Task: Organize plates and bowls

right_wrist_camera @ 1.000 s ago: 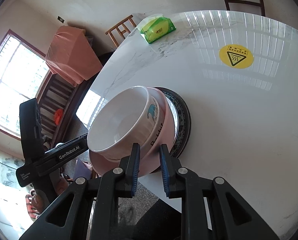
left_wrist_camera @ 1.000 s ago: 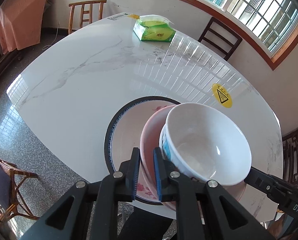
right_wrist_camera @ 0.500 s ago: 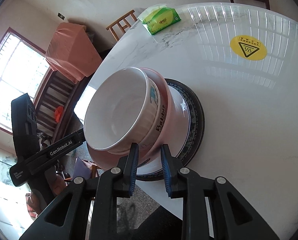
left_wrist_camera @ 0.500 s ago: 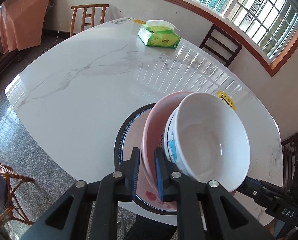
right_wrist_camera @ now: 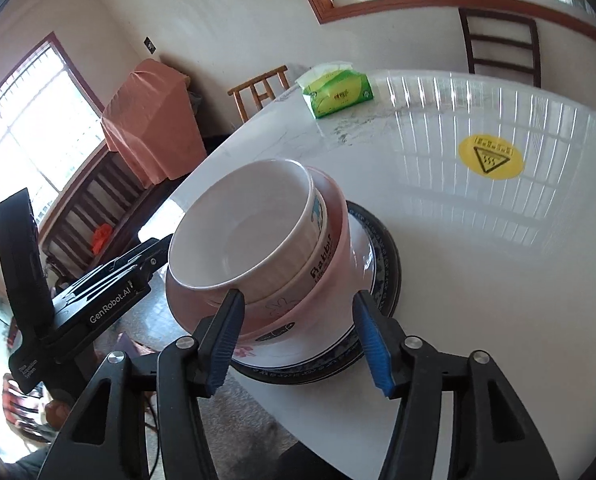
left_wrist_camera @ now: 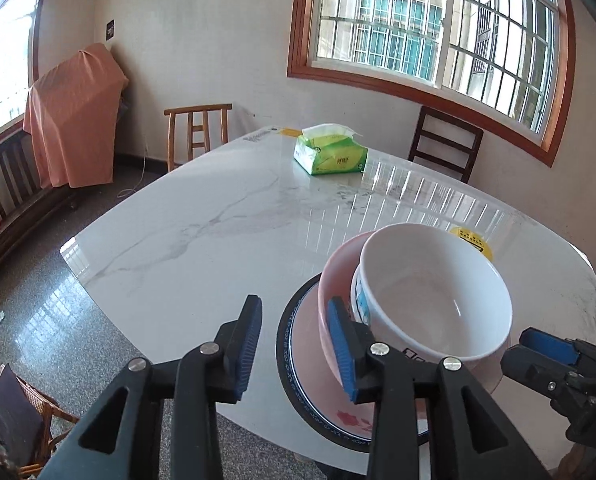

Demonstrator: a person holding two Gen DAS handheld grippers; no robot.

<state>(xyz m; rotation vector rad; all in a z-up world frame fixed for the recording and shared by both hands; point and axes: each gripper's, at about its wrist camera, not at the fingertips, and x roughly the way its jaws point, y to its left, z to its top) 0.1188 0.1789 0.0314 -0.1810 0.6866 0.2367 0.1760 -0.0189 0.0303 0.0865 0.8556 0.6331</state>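
Left wrist view: left claw (left_wrist_camera: pixel 298 344) spread wide, gripping nothing; its right pad sits just beside the pink bowl (left_wrist_camera: pixel 330 292). White bowl (left_wrist_camera: pixel 434 296) nested inside pink bowl, both on the plate (left_wrist_camera: pixel 288 344) at the near edge of the desk (left_wrist_camera: pixel 218 232). Tissue pack (left_wrist_camera: pixel 330 154) far across. Right claw (left_wrist_camera: pixel 546 350) shows at lower right.

Right wrist view: right claw (right_wrist_camera: pixel 298 340) wide open, fingers flanking the stack, holding nothing. White bowl (right_wrist_camera: pixel 242 236) in pink bowl (right_wrist_camera: pixel 334 256) on plate (right_wrist_camera: pixel 382 280). Yellow sticker (right_wrist_camera: pixel 491 157) on desk (right_wrist_camera: pixel 478 260); tissue pack (right_wrist_camera: pixel 338 92) beyond.

"GenRobot.AI" on the left claw (right_wrist_camera: pixel 110 304); "Rabbit"-like lettering on the white bowl (right_wrist_camera: pixel 322 256).
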